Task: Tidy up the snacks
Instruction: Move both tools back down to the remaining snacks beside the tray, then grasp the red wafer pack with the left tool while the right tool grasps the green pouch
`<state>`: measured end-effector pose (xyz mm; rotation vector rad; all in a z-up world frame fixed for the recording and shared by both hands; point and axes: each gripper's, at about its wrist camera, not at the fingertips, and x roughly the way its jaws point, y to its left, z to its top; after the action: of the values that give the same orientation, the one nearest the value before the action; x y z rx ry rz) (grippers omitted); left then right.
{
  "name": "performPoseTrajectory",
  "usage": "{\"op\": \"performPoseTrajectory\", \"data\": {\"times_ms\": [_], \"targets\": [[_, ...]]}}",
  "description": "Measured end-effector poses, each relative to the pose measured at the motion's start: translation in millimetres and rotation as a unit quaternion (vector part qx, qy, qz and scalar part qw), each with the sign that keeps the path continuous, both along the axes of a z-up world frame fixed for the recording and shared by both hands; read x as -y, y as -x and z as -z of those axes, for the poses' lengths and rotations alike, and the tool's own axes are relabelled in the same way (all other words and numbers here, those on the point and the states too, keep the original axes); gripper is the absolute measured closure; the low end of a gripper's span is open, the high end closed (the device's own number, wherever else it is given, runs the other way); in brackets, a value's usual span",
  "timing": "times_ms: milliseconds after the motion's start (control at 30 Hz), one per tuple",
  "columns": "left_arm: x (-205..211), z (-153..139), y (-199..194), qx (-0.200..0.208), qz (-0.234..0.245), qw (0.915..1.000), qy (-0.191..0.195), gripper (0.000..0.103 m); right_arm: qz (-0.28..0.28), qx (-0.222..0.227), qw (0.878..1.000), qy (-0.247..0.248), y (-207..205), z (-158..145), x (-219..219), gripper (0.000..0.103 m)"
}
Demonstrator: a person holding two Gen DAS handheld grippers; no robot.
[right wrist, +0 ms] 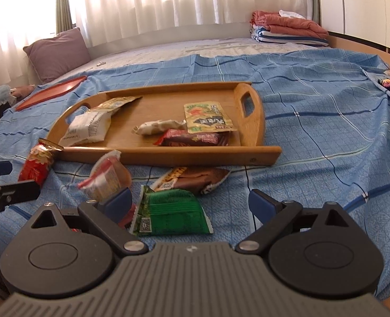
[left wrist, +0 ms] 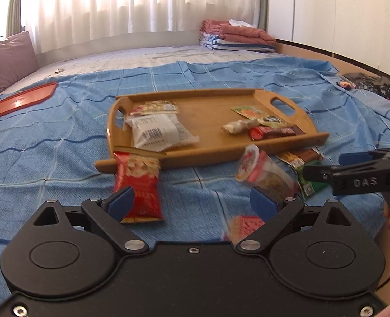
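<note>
Both hand-held grippers are hovering spread and empty over a bed (right wrist: 313, 137): the left hand-held gripper (left wrist: 192, 203) near a red snack bag (left wrist: 138, 187), the right hand-held gripper (right wrist: 189, 206) above a green packet (right wrist: 168, 211). More snacks are lying on the wooden tray (right wrist: 152, 155) beyond.

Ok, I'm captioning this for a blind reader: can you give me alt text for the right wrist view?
An open right gripper hovers over a green snack packet on a blue checked bedsheet. Just beyond it lie a brown packet, a cup snack and a red bag, in front of a wooden tray that holds five snacks.
</note>
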<state>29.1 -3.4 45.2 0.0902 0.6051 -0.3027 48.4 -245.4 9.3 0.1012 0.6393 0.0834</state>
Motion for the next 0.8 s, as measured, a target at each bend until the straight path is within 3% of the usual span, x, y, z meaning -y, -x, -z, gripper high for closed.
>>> {"op": "performPoseTrajectory", "data": {"times_ms": [467, 800], "targets": [[29.1, 17.4, 29.3, -0.003, 0.057, 0.9981, -0.023, 0.009, -0.018, -0.012, 0.999, 0.043, 3.2, 15.2, -10.3, 0.004], [36.8, 27.2, 25.9, -0.030, 0.064, 0.9974, -0.011, 0.009, -0.036, -0.011, 0.997, 0.066, 5.3, 18.0, -18.0, 0.002]]}}
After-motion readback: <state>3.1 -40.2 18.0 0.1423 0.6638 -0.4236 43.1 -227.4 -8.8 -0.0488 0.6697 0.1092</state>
